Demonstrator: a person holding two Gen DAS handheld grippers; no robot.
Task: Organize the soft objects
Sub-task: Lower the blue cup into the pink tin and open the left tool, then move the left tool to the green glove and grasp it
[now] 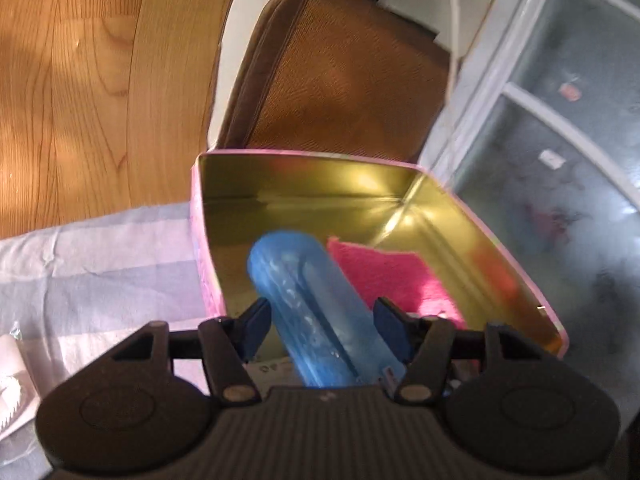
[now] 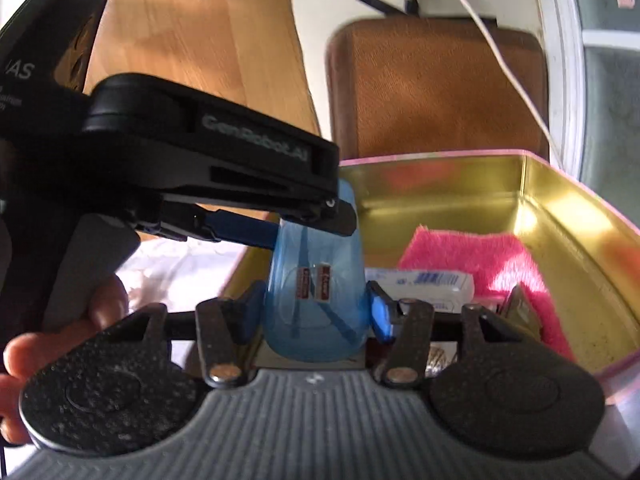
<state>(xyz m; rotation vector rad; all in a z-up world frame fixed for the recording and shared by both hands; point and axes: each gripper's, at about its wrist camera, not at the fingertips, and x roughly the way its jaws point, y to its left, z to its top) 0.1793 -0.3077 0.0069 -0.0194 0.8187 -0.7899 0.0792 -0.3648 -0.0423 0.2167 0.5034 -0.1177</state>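
Fingers (image 2: 267, 305) of both grippers clamped on translucent blue soft-plastic capsule-shaped case (image 2: 316, 280), held over open pink tin with gold interior (image 2: 560, 200); pink fuzzy cloth (image 2: 480, 256) lies inside. Case looks light, squashy, slippery; best gripped mid-body.

A translucent blue soft tube (image 1: 316, 312), rounded at its far end, is held above the near left part of an open pink tin (image 1: 496, 236) with a gold inside. A pink cloth (image 1: 396, 276) lies flat in the tin, to the tube's right.
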